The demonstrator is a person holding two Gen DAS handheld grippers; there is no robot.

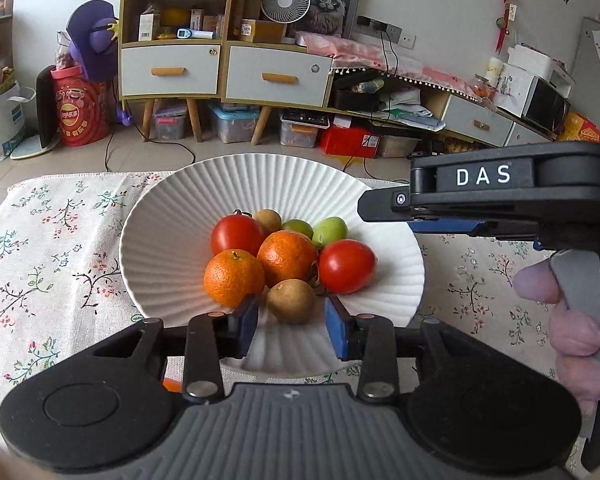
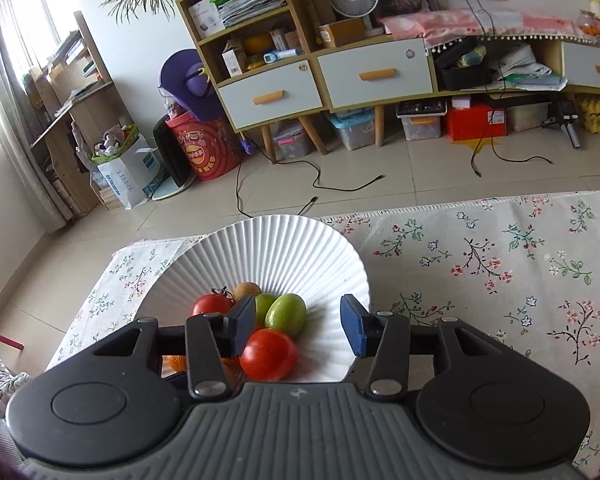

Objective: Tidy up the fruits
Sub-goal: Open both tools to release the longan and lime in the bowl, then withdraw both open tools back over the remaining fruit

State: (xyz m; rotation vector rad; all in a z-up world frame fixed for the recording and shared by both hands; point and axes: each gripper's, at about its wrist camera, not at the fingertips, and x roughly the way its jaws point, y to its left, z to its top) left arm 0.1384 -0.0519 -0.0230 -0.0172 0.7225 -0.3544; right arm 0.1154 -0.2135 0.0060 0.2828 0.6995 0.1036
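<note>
Ahead of the tongs, the ribbed plate (image 1: pixel 160 240) looks like matt white ceramic. It sits on a woven floral cloth (image 1: pixel 52 248) with a coarse weave. The tomatoes (image 1: pixel 347 266) are smooth and glossy, the oranges (image 1: pixel 234 278) dimpled, the brown fruit (image 1: pixel 291 301) between the left tongs' pads dull and rough

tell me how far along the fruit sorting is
Looks nearly done: two red tomatoes, two orange mandarins, two green fruits and two brown round fruits all sit in the white ribbed plate. Nothing is in hand: the left tool and right tool are open over the pile. No loose fruit shows on the floral tablecloth.
</note>
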